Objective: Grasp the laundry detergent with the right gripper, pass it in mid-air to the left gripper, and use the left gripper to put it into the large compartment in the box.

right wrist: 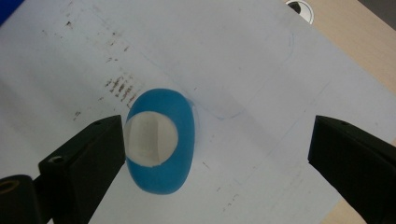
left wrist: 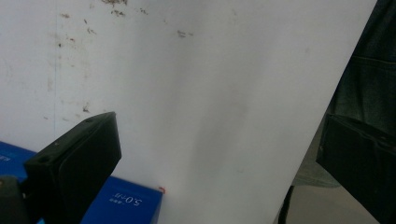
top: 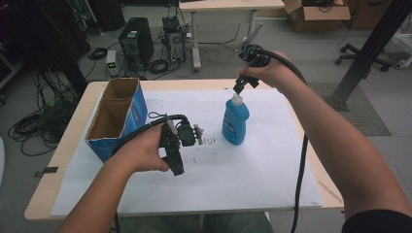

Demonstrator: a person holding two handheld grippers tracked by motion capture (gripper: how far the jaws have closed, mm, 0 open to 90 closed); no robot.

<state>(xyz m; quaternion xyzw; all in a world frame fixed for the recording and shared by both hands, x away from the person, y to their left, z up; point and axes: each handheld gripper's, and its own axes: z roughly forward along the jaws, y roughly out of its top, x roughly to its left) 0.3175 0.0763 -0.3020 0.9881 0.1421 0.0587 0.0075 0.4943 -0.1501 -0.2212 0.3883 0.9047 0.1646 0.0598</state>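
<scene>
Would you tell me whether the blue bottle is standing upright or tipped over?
Upright: the blue bottle stands on its base, white cap pointing up.

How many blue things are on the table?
2. A blue bottle stands mid-table under the right gripper. A blue cardboard box sits at the table's left, beside the left gripper. Nothing seems hidden.

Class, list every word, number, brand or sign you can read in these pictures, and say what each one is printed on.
"5.0" followed by two small characters, seen upside down, in white print on the blue cardboard box, left gripper view.
Blue bottle: its label shows no readable print in the high view.
Marks on the white table sheet: scuffs and smudges, not writing.
</scene>
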